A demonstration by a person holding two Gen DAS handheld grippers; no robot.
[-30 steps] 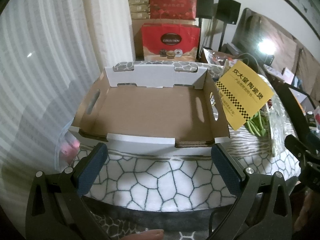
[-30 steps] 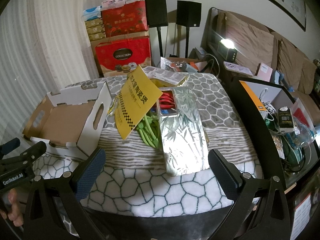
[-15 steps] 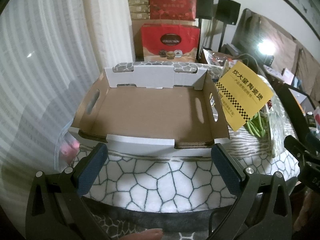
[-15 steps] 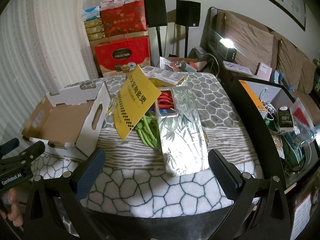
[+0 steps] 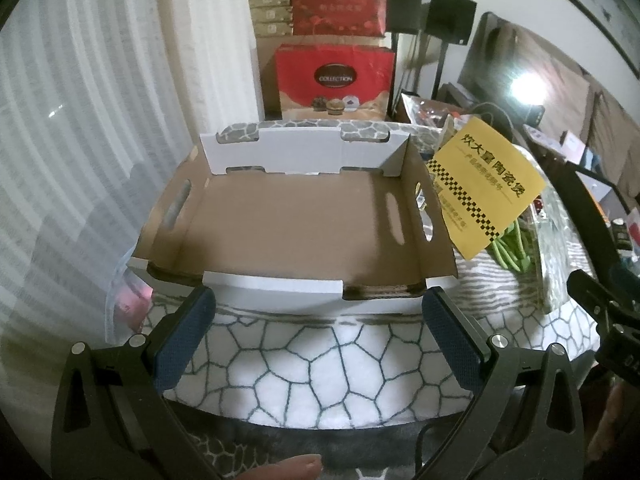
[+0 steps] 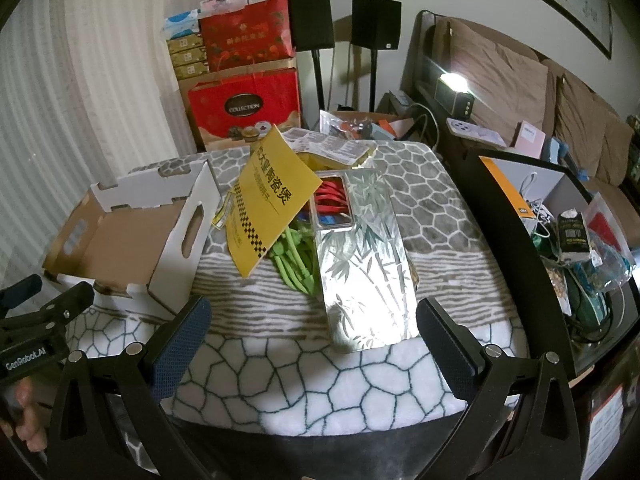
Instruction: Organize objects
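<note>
On the table (image 6: 420, 184), under its stone-patterned cloth, an open cardboard box (image 5: 296, 216) sits at the left with nothing in it. Just beside it leans a yellow booklet (image 6: 268, 204), over green cables (image 6: 296, 260) and a silver bamboo-print box (image 6: 364, 256) showing red cables (image 6: 332, 196). The left hand-held gripper (image 5: 318, 328) and right hand-held gripper (image 6: 312, 340) both gape wide, gripping nothing.
</note>
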